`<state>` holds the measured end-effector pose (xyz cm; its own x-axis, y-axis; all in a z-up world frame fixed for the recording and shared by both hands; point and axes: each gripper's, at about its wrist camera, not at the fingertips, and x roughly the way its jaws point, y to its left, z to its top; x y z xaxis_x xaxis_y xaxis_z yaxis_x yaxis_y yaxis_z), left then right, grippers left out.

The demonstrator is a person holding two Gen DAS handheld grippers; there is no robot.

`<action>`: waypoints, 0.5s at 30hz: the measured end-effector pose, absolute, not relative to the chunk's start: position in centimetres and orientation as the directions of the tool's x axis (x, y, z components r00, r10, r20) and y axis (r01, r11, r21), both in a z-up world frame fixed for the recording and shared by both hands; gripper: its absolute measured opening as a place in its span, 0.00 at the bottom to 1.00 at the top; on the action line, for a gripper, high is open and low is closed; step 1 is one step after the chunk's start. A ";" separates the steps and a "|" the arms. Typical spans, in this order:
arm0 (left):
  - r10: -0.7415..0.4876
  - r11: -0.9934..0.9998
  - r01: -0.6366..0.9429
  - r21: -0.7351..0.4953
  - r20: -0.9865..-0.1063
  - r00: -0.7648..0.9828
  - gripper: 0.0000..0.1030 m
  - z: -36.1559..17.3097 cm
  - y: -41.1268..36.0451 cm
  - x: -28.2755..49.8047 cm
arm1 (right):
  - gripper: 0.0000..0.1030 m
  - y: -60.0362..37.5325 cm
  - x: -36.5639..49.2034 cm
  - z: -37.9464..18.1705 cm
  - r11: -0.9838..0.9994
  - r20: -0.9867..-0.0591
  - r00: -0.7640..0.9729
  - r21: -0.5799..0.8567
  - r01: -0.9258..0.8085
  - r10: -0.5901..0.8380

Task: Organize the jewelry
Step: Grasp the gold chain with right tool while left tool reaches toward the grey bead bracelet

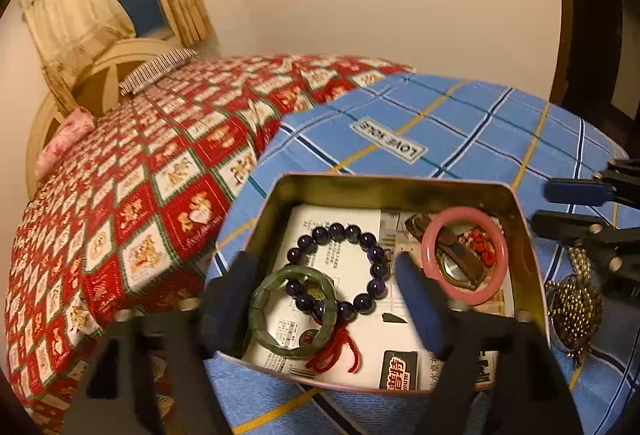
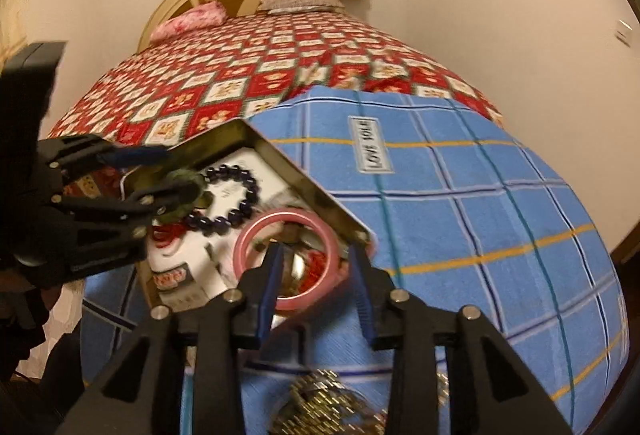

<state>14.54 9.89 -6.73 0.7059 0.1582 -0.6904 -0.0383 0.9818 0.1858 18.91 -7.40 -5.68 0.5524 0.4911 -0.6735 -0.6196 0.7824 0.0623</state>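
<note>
Green bangle point(image 1: 294, 311) in tin point(image 1: 400, 187); "LOVE" label point(image 1: 390, 141) beyond.

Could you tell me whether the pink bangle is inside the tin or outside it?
Inside: the pink bangle lies within the walls of the tin, beside the purple bead bracelet.

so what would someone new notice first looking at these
The open gold metal tin on the blue plaid cloth, holding a pink ring bangle at its right, a dark purple bead bracelet in the middle and a green stone bangle between the open left gripper's fingers. A gold bead chain lies outside, right of the tin.
</note>
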 end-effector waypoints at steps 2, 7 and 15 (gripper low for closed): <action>0.149 0.984 -0.039 0.173 -0.691 0.707 0.75 -6.5 9.8 14.2 | 0.36 -9.2 18.6 -5.9 0.807 -0.676 0.564 0.079 -0.586 0.475; 0.135 0.989 -0.050 0.142 -0.686 0.715 0.75 -6.4 9.2 12.8 | 0.37 -12.8 16.9 -7.0 0.846 -0.703 0.563 0.103 -0.523 0.434; 0.123 0.992 -0.064 0.111 -0.684 0.719 0.75 -6.7 8.1 10.1 | 0.37 -11.9 13.4 -8.5 0.807 -0.727 0.514 0.094 -0.582 0.456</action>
